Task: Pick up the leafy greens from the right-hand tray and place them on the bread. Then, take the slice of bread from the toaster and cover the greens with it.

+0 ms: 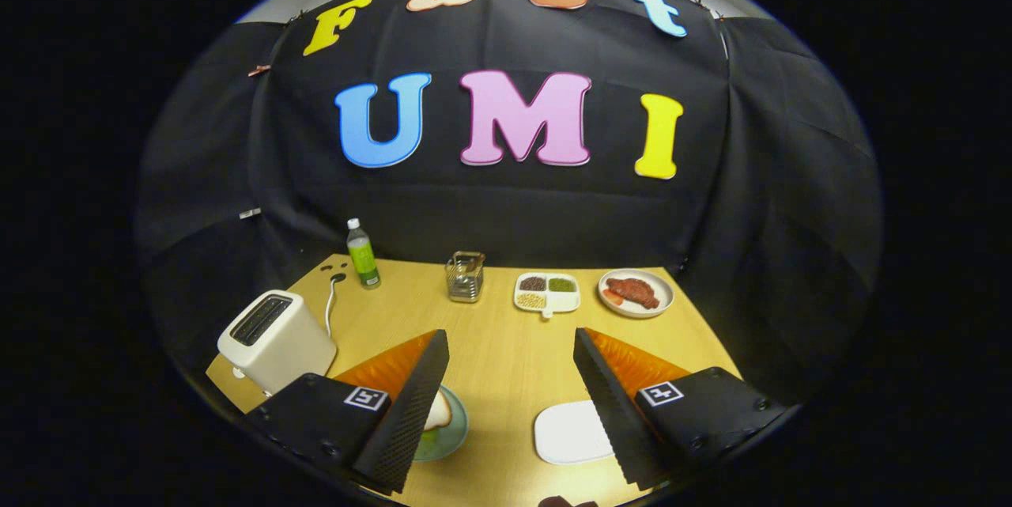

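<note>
Jaws (510,404) wide apart, holding nothing, above the bench (506,349). White tray (571,433) lies just inside the right jaw, low; greens not visible on it. Bread on green plate (439,414) by left jaw; toaster (275,339) beyond-left.

My gripper (511,404) hangs with its fingers spread apart over a pale yellow wood-grain table (506,349). The toaster (275,339) is cream white with dark slots, its cord (330,305) white. The bottle (362,254) is green with a white cap. I see a white divided dish (546,293) holding brown, green and beige fillings, a white plate (636,293) of reddish-brown meat, a plain white tray (571,433), and a pale green plate (444,428) carrying tan-crusted bread (437,412).
</note>
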{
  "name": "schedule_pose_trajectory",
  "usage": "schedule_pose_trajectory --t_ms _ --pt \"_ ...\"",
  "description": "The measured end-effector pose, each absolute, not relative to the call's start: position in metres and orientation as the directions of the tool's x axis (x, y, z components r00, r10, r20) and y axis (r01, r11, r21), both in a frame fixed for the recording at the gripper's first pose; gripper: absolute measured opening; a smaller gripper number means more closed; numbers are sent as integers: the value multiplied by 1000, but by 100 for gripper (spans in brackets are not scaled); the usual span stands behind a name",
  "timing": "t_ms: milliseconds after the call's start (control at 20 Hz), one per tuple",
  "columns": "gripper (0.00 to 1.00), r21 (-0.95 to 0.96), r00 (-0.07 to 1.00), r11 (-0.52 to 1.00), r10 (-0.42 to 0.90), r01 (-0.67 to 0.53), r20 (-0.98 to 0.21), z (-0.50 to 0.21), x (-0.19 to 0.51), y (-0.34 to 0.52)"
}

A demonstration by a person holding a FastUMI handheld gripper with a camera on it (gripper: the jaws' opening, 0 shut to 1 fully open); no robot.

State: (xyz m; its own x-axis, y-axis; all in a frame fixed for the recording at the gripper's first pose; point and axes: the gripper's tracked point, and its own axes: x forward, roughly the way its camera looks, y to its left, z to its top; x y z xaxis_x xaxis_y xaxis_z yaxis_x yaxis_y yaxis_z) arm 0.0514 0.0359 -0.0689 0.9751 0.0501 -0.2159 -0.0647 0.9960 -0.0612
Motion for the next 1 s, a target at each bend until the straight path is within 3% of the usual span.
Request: schedule_pose_trajectory --t_ms 150,450,1000 --pt "98 -22 992 999 20 -23 -126 -46 40 -7" --pt "99 -62 997 998 -14 9 -78 -33 10 -80" --pt "99 -37 992 992 119 -121 -47 -22 -3 -119"
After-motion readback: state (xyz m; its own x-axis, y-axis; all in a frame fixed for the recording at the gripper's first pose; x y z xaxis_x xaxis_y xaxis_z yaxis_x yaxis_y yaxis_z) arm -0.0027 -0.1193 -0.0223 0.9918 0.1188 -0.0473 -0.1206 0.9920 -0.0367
